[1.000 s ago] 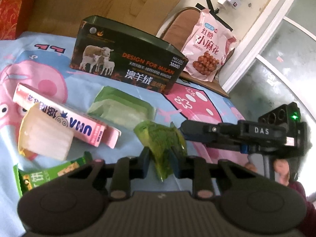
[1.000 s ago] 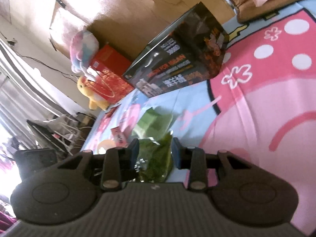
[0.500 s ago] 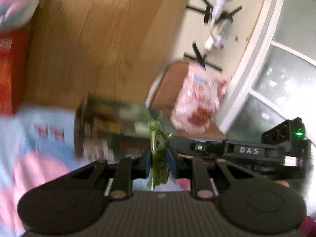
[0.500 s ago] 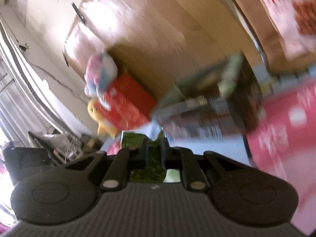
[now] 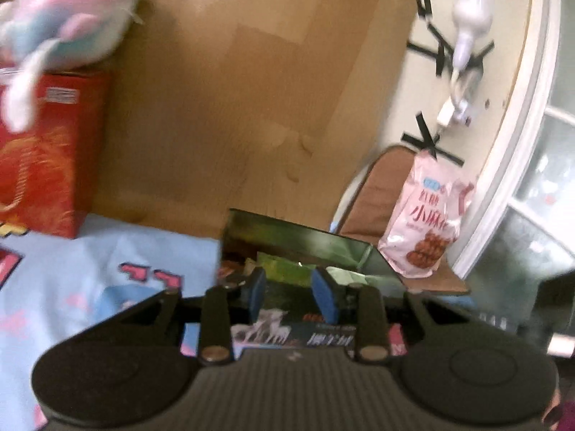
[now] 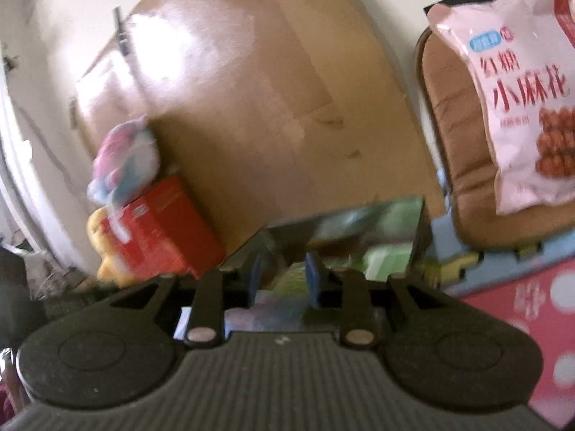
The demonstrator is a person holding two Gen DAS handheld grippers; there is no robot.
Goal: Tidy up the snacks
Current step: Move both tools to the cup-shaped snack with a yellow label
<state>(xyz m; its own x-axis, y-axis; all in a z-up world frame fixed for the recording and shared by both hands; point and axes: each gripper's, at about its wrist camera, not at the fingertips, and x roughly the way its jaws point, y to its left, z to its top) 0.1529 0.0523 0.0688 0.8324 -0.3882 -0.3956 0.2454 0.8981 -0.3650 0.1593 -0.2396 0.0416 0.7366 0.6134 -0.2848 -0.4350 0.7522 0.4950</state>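
Both grippers let go of green packet since 0.5 s ago; it's gone from between pads.

L view: left gripper (image 5: 289, 296) spread, empty, level over tin box (image 5: 298, 251); green snacks inside. Back out straight, don't clip rim.

R view: right gripper (image 6: 282, 280) spread, empty, at box mouth; green packet (image 6: 291, 280) lies below.

Dark green tin (image 5: 298, 248) printed with white sheep; pale pink snack bag (image 5: 427, 215) at 3 o'clock bearing red characters; red box (image 5: 46, 154) with gold swirls at 9 o'clock; light blue sheet (image 5: 107, 269) with pink cartoon shapes; blue finger pads (image 5: 325, 296)
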